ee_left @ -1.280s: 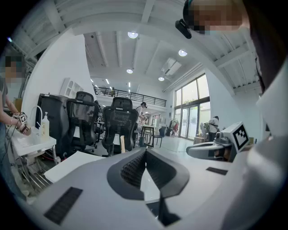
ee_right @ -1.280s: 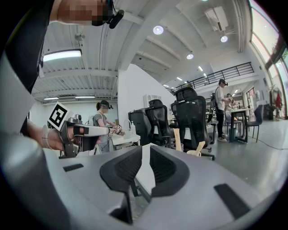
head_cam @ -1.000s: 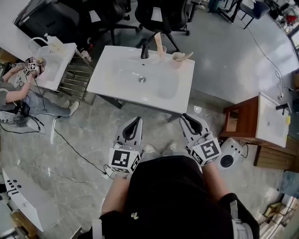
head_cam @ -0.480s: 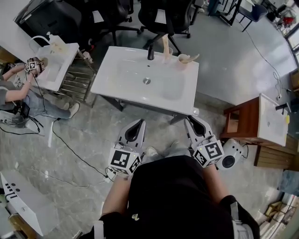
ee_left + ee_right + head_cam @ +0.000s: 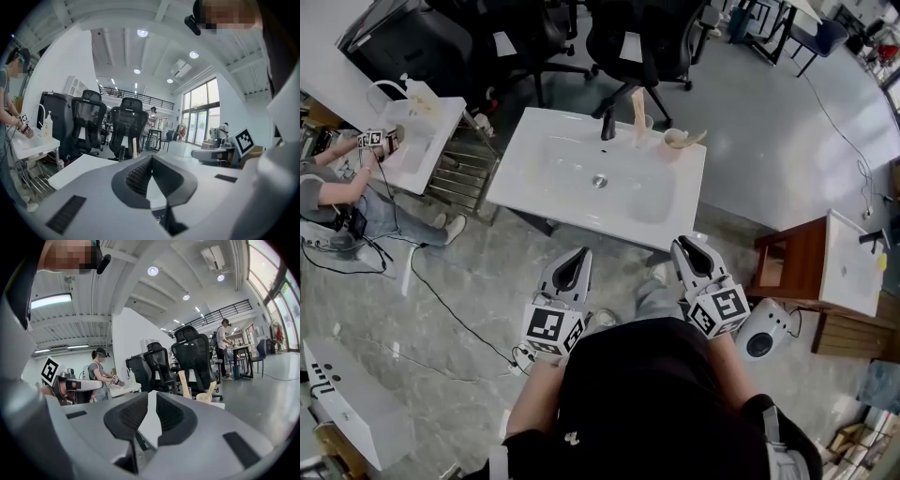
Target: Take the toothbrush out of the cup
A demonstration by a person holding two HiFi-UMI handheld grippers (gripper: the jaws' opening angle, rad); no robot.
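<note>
Over the past second the white washbasin (image 5: 553, 159) has drawn lower in the head view and closer to us, which we judge to be a walking approach, not a reach. The tip of the right claw (image 5: 680, 246) now sits roughly level with the basin's near right corner, where it earlier stood a little short of it. The left claw (image 5: 578, 255) lies well apart from the near edge, at about 6 o'clock of the drain. The left claw's jaws are together and empty. The right claw's jaws are closed to a thin slit with nothing in it. On the back rim of the basin's surface, at about 1 o'clock of the drain and just right of the faucet (image 5: 607, 125), stand a clear cup (image 5: 643, 128) holding a tall pale handle (image 5: 637, 101) and a beige cup (image 5: 674, 142) with a shorter pale handle (image 5: 692, 137) leaning in it. The toothbrush is one of these two handles, but we cannot settle which at this size. Both sit untouched at roughly 12 o'clock from the claws, across the whole bowl. We assess the task as not yet begun: one claw must open before any grasp, and the far-side reach is the main remaining demand.
</note>
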